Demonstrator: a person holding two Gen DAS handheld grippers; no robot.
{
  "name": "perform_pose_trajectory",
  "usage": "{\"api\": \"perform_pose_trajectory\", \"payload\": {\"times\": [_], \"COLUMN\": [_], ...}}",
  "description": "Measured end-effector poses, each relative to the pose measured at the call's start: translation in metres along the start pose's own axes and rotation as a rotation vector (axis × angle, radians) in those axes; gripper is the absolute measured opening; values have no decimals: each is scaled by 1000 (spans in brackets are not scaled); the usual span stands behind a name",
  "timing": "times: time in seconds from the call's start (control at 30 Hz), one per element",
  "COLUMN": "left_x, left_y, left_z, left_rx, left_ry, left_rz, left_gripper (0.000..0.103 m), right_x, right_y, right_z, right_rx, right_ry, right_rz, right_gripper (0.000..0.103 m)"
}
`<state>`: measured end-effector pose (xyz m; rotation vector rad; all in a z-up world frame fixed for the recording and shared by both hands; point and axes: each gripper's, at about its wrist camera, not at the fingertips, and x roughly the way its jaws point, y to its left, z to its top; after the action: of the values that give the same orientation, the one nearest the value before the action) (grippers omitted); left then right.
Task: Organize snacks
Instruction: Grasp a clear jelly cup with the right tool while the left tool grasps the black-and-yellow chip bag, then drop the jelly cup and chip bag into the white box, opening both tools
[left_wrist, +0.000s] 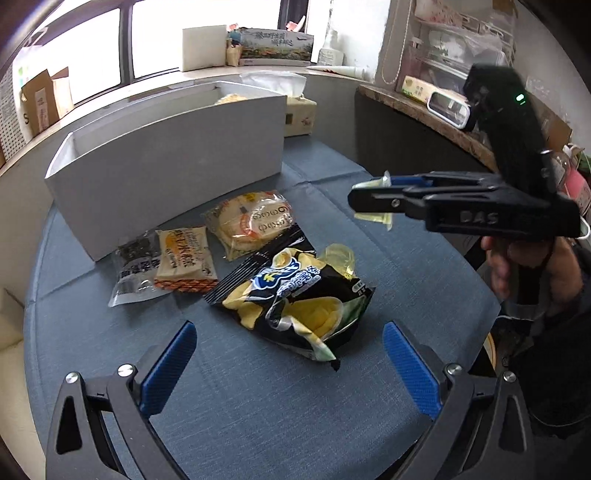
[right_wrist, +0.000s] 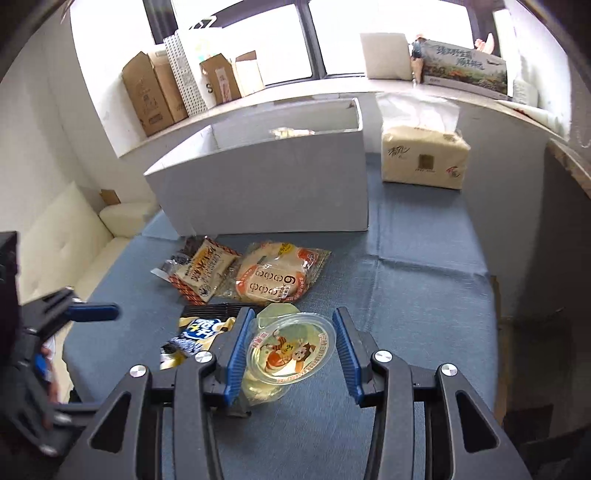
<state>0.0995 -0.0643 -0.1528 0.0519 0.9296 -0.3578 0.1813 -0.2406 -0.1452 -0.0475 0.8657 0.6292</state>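
My right gripper (right_wrist: 291, 349) is shut on a clear jelly cup (right_wrist: 290, 350) with a cartoon lid and holds it above the blue table; it also shows in the left wrist view (left_wrist: 373, 201). My left gripper (left_wrist: 290, 363) is open and empty, just short of a black and yellow chip bag (left_wrist: 295, 295). Another jelly cup (left_wrist: 338, 256) lies behind that bag. A round cake pack (left_wrist: 251, 223), an orange rice-cake pack (left_wrist: 184, 258) and a dark snack pack (left_wrist: 135, 267) lie in front of the white box (left_wrist: 166, 177), which holds some snacks.
A tissue pack (right_wrist: 423, 157) stands right of the white box (right_wrist: 266, 184). Cardboard boxes (right_wrist: 155, 96) line the windowsill. A white sofa (right_wrist: 74, 236) lies left of the table (right_wrist: 424, 295), a wooden shelf (left_wrist: 406, 99) to the right.
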Motion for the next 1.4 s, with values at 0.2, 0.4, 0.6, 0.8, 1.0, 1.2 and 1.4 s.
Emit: {"api": "perform_pose_trajectory", "payload": {"times": [0.2, 0.4, 0.6, 0.8, 1.0, 1.2, 1.4], "left_x": [40, 62, 56, 31, -13, -72, -102], "left_y": [-19, -16, -8, 3, 19, 41, 75], "left_z": [16, 20, 16, 3, -6, 3, 44], "left_rx": [72, 91, 69, 24, -52, -108, -152], "left_ry": [37, 67, 65, 55, -21, -166, -267], "left_rz": [11, 15, -47, -88, -111, -69, -11], "left_gripper": [103, 103, 87, 72, 72, 72, 72], "right_x": [-45, -63, -59, -57, -57, -52, -47], "right_y": [-3, -17, -19, -17, -7, 12, 37], "right_z": [-11, -20, -28, -31, -28, -13, 33], "right_rx": [60, 116, 141, 149, 131, 88, 5], "right_ry": [-60, -65, -52, -48, -52, -63, -112], "right_rz": [-36, -39, -22, -11, -4, 27, 67], "right_gripper": [48, 48, 47, 48, 48, 48, 48]}}
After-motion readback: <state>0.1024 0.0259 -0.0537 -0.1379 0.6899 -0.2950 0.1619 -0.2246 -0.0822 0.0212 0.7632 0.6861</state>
